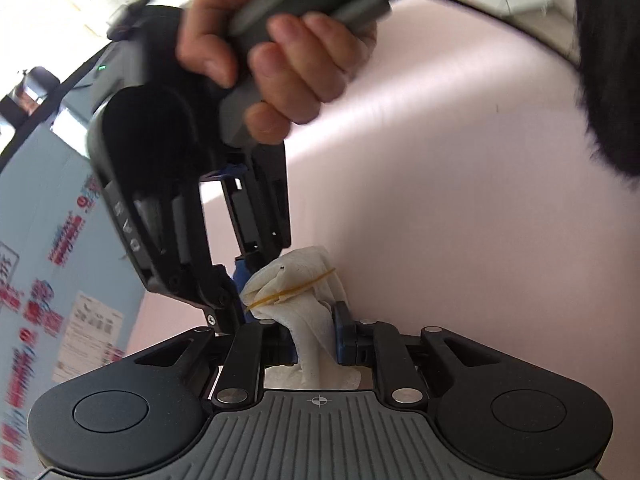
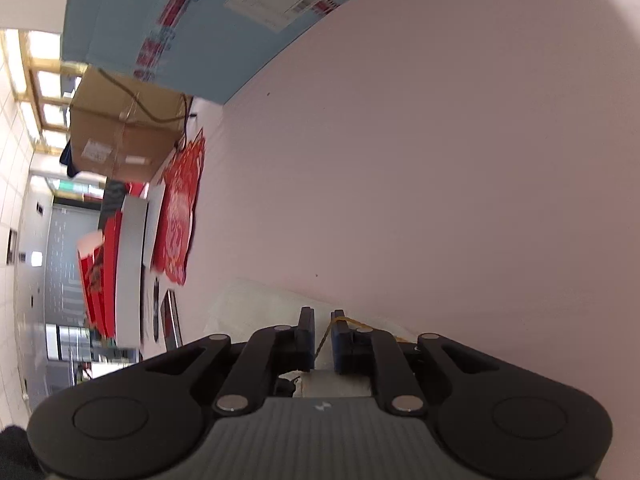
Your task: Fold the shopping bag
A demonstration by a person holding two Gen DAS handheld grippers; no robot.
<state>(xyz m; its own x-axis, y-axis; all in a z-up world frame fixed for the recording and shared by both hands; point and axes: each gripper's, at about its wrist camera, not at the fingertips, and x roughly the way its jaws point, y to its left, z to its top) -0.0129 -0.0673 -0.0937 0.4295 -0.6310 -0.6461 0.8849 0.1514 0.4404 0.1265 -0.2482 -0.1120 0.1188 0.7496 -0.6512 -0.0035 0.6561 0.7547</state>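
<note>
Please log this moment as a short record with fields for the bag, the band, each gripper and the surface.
bag: white bag, rolled into a bundle
band: yellow rubber band around the bundle
left gripper: shut on the bag's lower end
right gripper: at the bundle, on the band; band runs between its fingers in the right wrist view
surface: pink table

The white bag [image 1: 304, 300] looks thin and crinkled, its band [image 1: 292, 290] rubbery, the table [image 1: 460, 200] smooth matt pink.
</note>
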